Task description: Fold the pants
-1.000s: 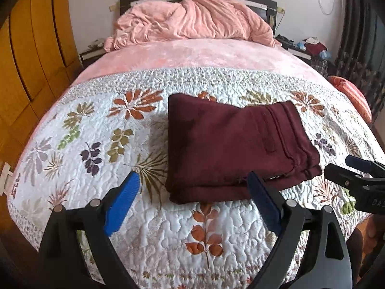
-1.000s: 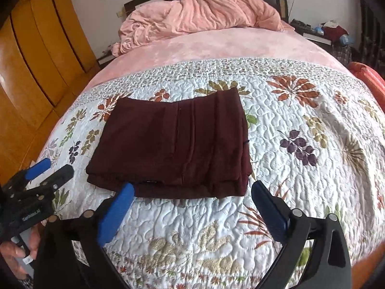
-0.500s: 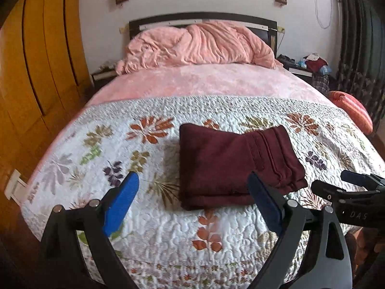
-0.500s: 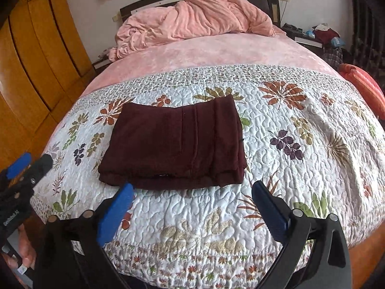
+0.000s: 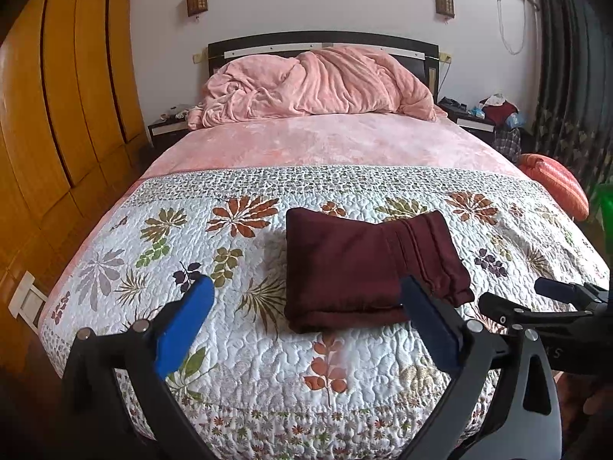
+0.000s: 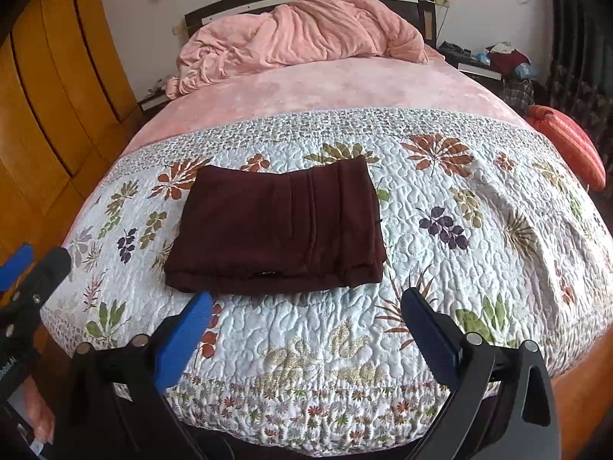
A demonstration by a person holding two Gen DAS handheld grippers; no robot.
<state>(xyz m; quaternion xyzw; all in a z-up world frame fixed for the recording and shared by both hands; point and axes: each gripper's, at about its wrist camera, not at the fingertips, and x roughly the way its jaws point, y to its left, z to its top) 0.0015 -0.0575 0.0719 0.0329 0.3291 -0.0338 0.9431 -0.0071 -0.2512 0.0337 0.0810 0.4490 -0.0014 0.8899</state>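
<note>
Left wrist view: left gripper (image 5: 306, 306) wide open, nothing held, blue pads (image 5: 184, 329) spread at 7 and 5 o'clock of frame. Pants (image 5: 367, 268) folded into a compact maroon block, flat on the quilt (image 5: 237, 364), just past centre toward 1 o'clock, apart from the pads. Right gripper (image 5: 517, 299) in at 4 o'clock, beside the pants' near right corner; its gap not readable here. Pink blanket (image 5: 318, 84) at 12.

Right wrist view: right gripper (image 6: 306, 306) wide open, nothing held. Pants (image 6: 279, 230) at 11 o'clock from centre, just beyond the left pad. Left gripper (image 6: 30, 264) at 9 o'clock.
</note>
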